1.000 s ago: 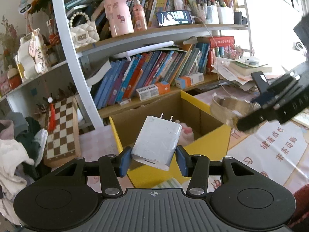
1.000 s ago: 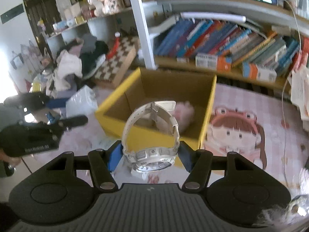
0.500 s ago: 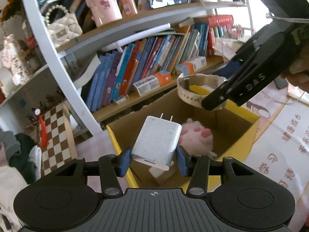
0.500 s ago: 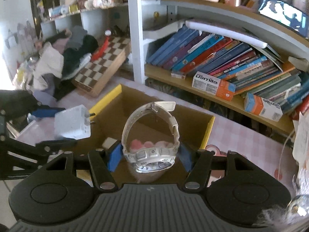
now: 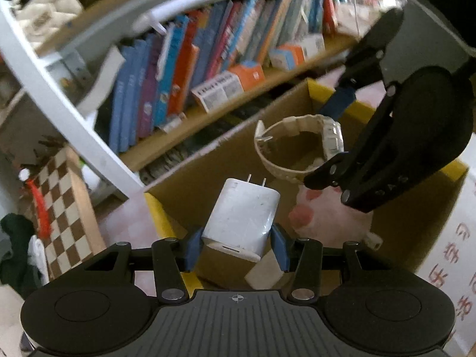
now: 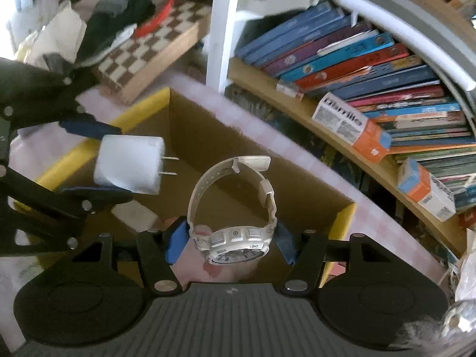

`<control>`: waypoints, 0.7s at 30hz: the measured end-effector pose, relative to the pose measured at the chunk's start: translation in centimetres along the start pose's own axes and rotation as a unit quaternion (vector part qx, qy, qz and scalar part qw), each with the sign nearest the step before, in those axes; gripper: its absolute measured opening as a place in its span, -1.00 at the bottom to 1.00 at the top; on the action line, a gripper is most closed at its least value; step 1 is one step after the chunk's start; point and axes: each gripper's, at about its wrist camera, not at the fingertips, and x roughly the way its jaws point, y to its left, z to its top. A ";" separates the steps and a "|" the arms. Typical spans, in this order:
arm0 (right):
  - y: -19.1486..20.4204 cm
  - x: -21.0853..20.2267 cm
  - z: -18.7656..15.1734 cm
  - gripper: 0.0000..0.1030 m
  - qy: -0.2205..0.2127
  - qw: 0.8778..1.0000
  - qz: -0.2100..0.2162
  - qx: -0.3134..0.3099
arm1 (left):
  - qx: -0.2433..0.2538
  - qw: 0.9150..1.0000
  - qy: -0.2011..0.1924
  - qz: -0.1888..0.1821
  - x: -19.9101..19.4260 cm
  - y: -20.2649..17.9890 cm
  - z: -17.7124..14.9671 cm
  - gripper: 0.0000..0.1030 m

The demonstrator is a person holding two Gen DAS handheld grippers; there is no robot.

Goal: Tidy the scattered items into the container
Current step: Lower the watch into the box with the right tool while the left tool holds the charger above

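My left gripper (image 5: 236, 245) is shut on a white plug charger (image 5: 242, 215), prongs pointing forward, held over the near-left part of the open cardboard box with yellow rims (image 5: 160, 217). My right gripper (image 6: 230, 245) is shut on a white wristwatch (image 6: 235, 238), strap looping upward, held over the same box (image 6: 348, 211). The watch (image 5: 297, 148) and right gripper also show in the left wrist view, the charger (image 6: 129, 163) in the right wrist view. A pink plush toy (image 5: 330, 214) and a small beige block (image 5: 264, 273) lie inside the box.
A bookshelf with a row of books (image 5: 184, 59) and small cartons (image 6: 351, 125) stands just behind the box. A chessboard (image 5: 65, 208) leans at the left beside a pile of clothes (image 6: 119, 12). A pink printed cloth (image 5: 452, 255) covers the table.
Both grippers have moved forward and down, closer over the box opening. The watch and the charger remain gripped and now sit nearer each other.
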 end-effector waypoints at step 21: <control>0.4 4.8 1.4 0.26 0.020 0.998 0.019 -0.049 | 0.019 0.999 0.035 -0.014 3.4 0.6 0.6 -0.06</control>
